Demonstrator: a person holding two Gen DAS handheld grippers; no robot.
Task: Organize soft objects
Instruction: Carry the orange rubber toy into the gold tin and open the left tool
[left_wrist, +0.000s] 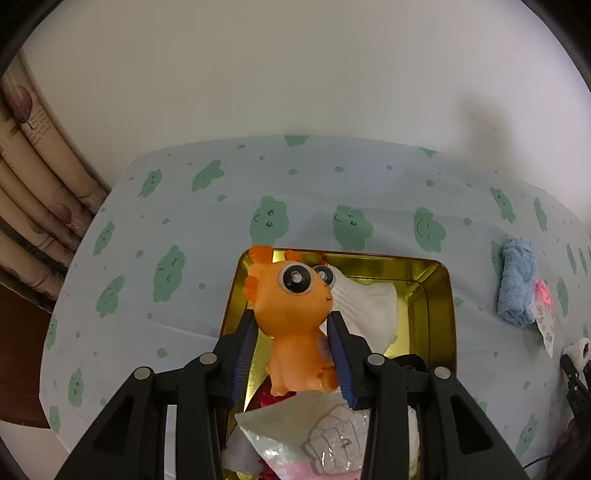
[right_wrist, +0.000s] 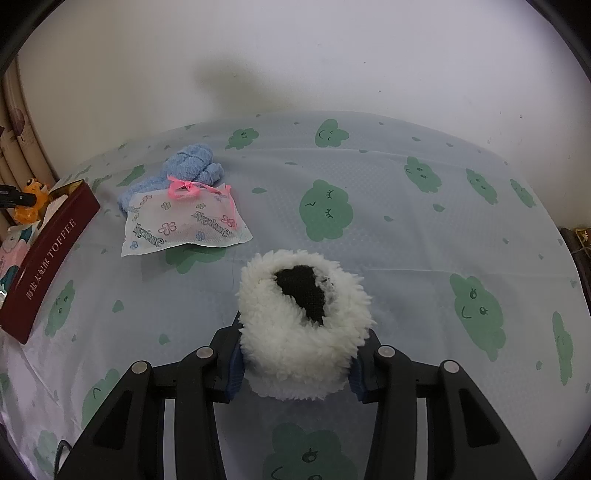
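Note:
My left gripper (left_wrist: 293, 325) is shut on an orange big-eyed squishy toy (left_wrist: 295, 317) and holds it over a gold-lined tin (left_wrist: 439, 295). The tin holds a white folded cloth (left_wrist: 369, 306), a clear packet (left_wrist: 310, 435) and other soft items. My right gripper (right_wrist: 299, 332) is shut on a fluffy white plush with a black patch (right_wrist: 303, 325), held above the tablecloth. The tin's dark red side (right_wrist: 48, 251) and the orange toy (right_wrist: 31, 201) show at the far left of the right wrist view.
A blue rolled towel (right_wrist: 188, 166) with a pink ribbon lies on a white printed packet (right_wrist: 184, 221); the towel also shows in the left wrist view (left_wrist: 515, 280). The table has a light blue cloth with green clouds (right_wrist: 406, 229). A wall stands behind, curtains (left_wrist: 33, 177) at left.

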